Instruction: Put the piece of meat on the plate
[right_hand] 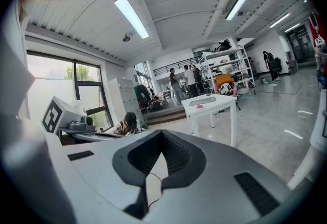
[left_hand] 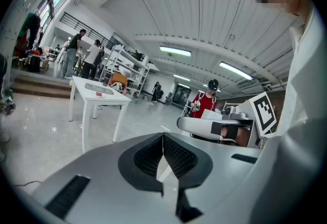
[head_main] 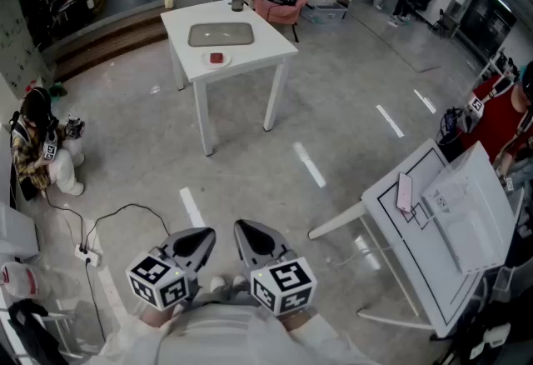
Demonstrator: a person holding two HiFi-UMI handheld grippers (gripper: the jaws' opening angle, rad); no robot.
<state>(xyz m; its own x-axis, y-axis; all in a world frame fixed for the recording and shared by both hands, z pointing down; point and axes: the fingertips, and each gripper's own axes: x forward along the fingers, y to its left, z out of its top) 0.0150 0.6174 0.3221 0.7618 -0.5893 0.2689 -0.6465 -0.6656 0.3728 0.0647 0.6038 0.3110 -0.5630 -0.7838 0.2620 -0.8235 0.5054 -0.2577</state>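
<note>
Two grippers hang well short of the white table, side by side close against the person's body. The left gripper and the right gripper each have their jaws pressed together with nothing between them. Near the table's front edge, the red piece of meat lies on a small white plate. A grey tray sits on the table just behind the plate.

Both grippers are held low, close against the person's body, side by side with their tips pointing forward. The left gripper has its jaws pressed tip to tip with nothing between them. The right gripper is likewise closed and empty. Pale sleeves show just behind the marker cubes.
</note>
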